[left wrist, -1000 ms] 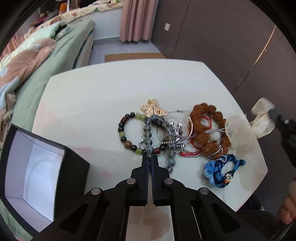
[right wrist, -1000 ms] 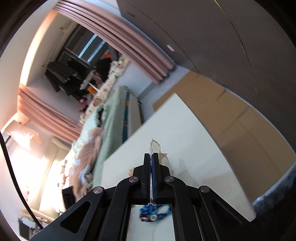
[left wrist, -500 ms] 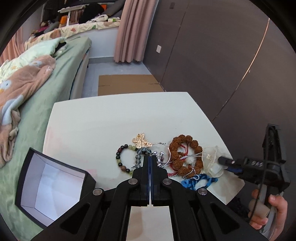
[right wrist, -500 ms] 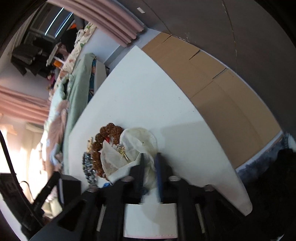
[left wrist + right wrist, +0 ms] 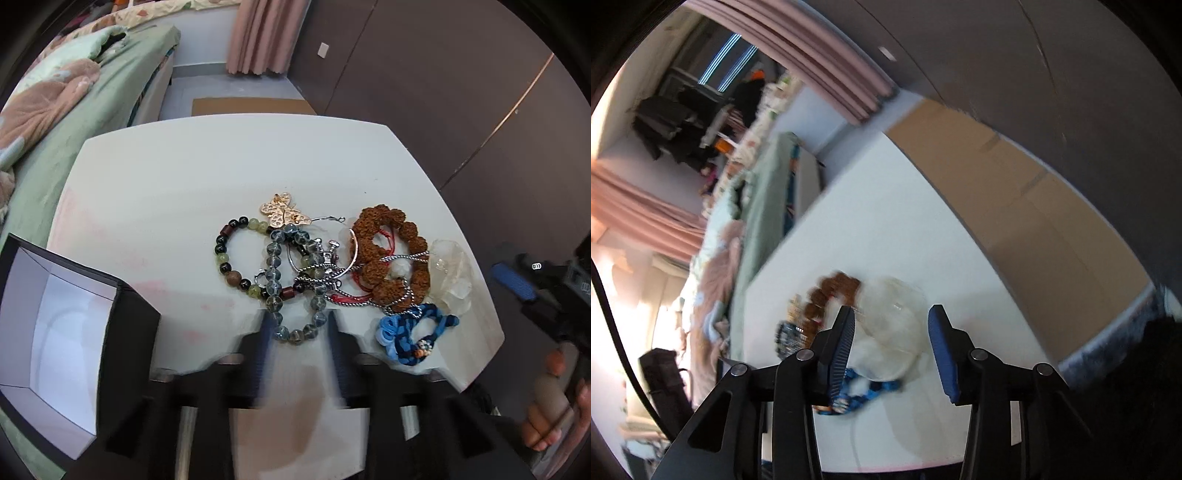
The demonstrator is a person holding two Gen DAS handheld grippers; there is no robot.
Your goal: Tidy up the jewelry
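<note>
A tangle of jewelry lies on the white table (image 5: 184,177): a dark and green bead bracelet (image 5: 231,260), a grey glass bead bracelet (image 5: 275,291), a gold butterfly clip (image 5: 282,214), a brown seed bracelet (image 5: 391,258), silver chains, a blue braided bracelet (image 5: 410,330) and a sheer organza pouch (image 5: 452,275). My left gripper (image 5: 297,321) is open, its blurred fingers either side of the grey beads. My right gripper (image 5: 892,325) is open and empty, just above the pouch (image 5: 890,325); it also shows at the right edge of the left wrist view (image 5: 517,282).
An open black box with a white inside (image 5: 55,343) stands at the table's left front edge. A bed with green and pink bedding (image 5: 74,99) runs along the left side. Dark wardrobe doors (image 5: 443,74) stand behind. Cardboard (image 5: 1015,192) lies on the floor.
Both grippers have opened; a second ago both were shut, the right on the pouch, which now lies on the table. The left gripper has come down close over the grey beads.
</note>
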